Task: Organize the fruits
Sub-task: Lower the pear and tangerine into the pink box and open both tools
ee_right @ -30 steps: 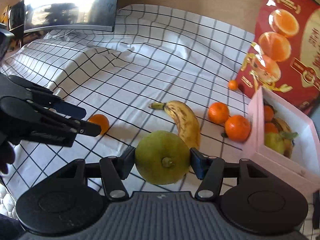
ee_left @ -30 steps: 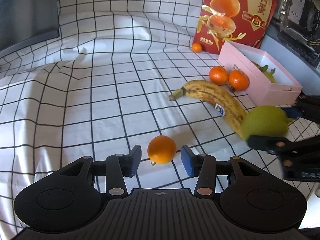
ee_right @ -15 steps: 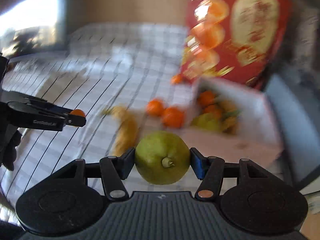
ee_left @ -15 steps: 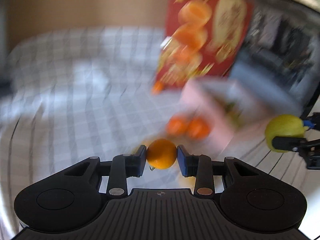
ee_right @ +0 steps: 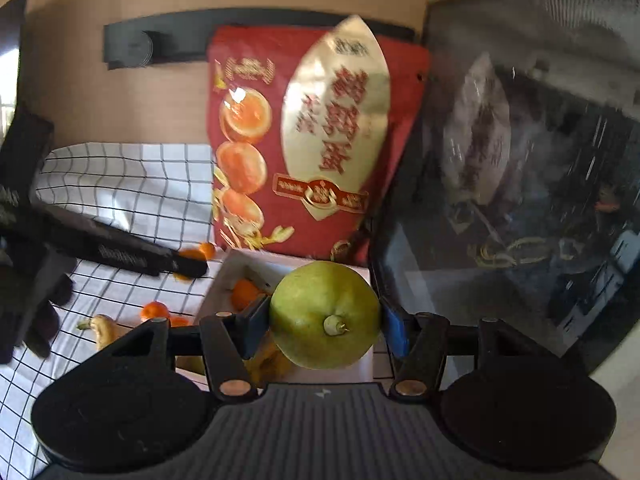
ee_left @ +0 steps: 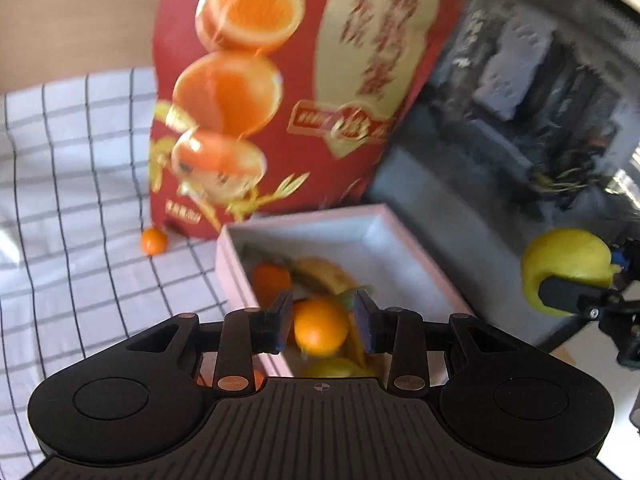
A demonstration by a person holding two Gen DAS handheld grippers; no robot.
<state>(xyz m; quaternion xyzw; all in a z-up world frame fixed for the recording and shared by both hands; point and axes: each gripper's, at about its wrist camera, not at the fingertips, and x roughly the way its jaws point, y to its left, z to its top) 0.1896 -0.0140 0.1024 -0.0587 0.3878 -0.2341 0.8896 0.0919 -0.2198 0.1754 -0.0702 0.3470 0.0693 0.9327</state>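
a checked cloth (ee_left: pixel 72 184) covers the surface, white with a dark grid. one big red bag (ee_left: pixel 288 80) stands upright at the back of it, printed with three orange halves. one pink box (ee_left: pixel 400 248) sits just in front of the bag, open on top. inside it i count one orange (ee_left: pixel 270 280), one banana (ee_left: pixel 326 276) and something yellow-green low down that i can't name; the gripper hides the rest.

two grippers are up over the box. the right gripper (ee_right: pixel 325 322) pinches one green pear (ee_right: pixel 325 320), stem end toward the camera, both pads pressed on its sides, above the box's near end. the left gripper (ee_left: pixel 322 326) has its jaws a little wider than the one small orange (ee_left: pixel 320 332) between them: a gap shows on the right pad and i cannot tell whether the left pad touches, so i cannot tell if it grips. that orange is over the box's near left corner.

out on the cloth, in the right view, lies one loose banana (ee_right: pixel 105 330) with two mandarins (ee_right: pixel 155 311) just beside it, left of the box. one tiny orange (ee_left: pixel 153 241) sits alone at the foot of the bag.
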